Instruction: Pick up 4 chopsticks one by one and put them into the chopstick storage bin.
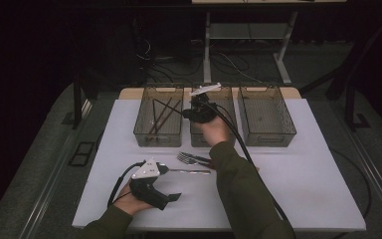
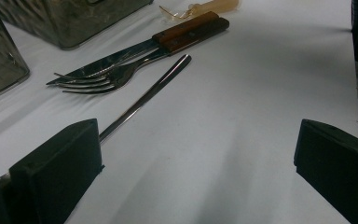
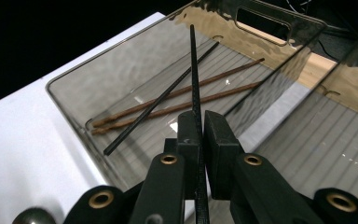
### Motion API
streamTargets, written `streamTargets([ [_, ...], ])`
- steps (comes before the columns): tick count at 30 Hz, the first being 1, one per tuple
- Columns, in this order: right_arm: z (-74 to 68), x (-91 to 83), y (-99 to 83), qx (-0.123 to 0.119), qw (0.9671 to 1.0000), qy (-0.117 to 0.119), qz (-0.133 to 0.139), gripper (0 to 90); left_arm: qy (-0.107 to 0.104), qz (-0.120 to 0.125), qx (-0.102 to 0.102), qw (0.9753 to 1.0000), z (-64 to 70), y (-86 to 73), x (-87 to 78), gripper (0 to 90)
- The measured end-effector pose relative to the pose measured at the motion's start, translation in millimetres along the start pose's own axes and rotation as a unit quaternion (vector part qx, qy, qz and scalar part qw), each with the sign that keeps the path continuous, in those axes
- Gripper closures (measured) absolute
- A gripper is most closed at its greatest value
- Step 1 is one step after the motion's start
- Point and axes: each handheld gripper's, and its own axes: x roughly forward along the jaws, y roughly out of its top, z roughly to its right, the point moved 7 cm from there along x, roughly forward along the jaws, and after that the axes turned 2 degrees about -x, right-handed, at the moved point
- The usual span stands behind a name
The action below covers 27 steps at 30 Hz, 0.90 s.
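Right gripper (image 3: 199, 135) clamped black chopstick (image 3: 194, 70) above left bin (image 3: 70, 100). Best lowered flat beside other chopsticks (image 3: 177, 93) before release. Left gripper (image 2: 196, 158) gaped wide over spoon (image 2: 144, 95).

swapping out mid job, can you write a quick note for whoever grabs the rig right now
Right tongs: shut on a black chopstick, held above the left bin.
Left tongs: open, low over the table, next to a metal utensil handle.
Done: one black chopstick and two brown chopsticks already lie in the left bin.
Left: release the held chopstick into that bin. A fork, a wood-handled knife and the metal utensil remain on the table, likely for the other bins.
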Motion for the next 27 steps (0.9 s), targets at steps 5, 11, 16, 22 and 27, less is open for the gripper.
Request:
streamTargets([
  [5, -4.9, 17.3, 8.3, -0.005, 0.9998, -0.01, -0.015, 85.0, -0.003, -0.002, 0.002, 1.0, 0.6, 0.2, -0.1, 0.0],
  [11, -10.2, 33.6, 16.5, 0.0, 0.9998, -0.009, -0.02, 85.0, -0.004, -0.001, 0.001, 1.0, 0.6, 0.3, 0.1, 0.0],
  [16, -12.3, 45.6, 19.3, -0.006, 0.9994, -0.015, -0.029, 85.0, -0.003, 0.002, 0.002, 1.0, 0.5, 0.8, 0.3, 0.0],
  [22, -15.1, 56.3, 25.6, -0.011, 0.999, -0.029, -0.032, 85.0, -0.005, 0.001, 0.005, 1.0, 0.4, 0.6, 0.5, 0.0],
  [27, -17.4, 65.1, 28.4, -0.023, 0.9981, -0.044, -0.038, 84.2, -0.007, 0.001, 0.004, 1.0, 1.1, 1.0, 0.3, 0.0],
])
